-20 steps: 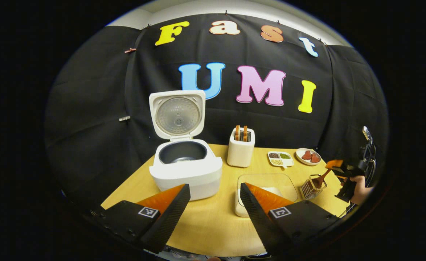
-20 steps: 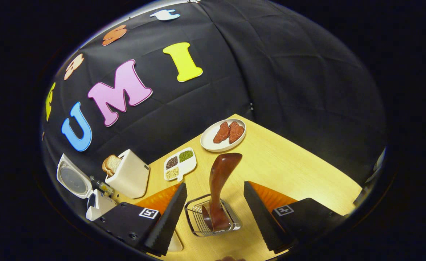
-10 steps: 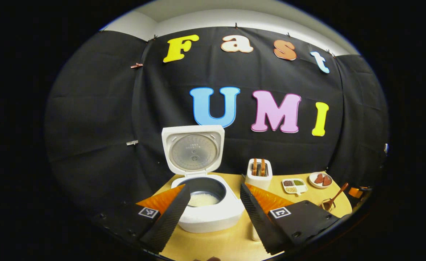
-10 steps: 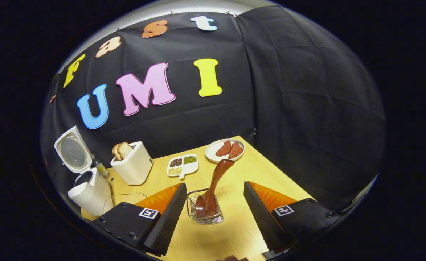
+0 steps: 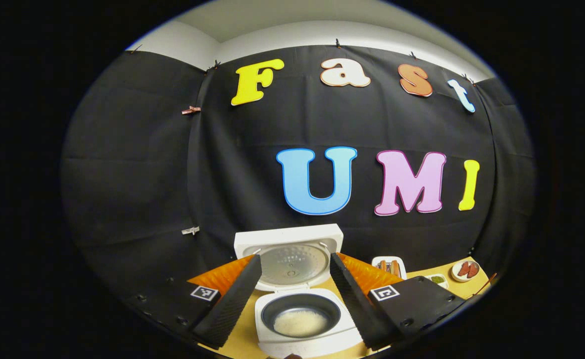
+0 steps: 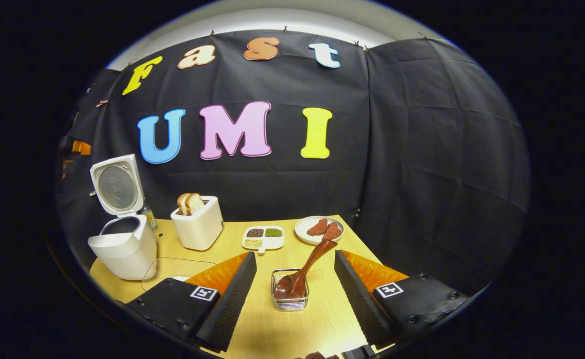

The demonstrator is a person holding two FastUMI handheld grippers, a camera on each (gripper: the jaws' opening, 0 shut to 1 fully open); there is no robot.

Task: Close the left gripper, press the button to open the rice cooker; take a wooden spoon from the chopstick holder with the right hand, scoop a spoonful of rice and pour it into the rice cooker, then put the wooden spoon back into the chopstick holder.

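Both tongs gape empty; wooden spoon point(image 6: 300, 273) leans, seemingly loosely, in the chopstick holder point(image 6: 289, 297), so a bump could tip it onto the counter point(image 6: 232, 239)

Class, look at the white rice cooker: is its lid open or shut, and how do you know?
Open. The white rice cooker has its lid raised upright, showing the dark inner pot holding white rice.

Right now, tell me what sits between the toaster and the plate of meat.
In the right gripper view, a small white divided dish of grains sits on the table between the toaster and the plate of meat.
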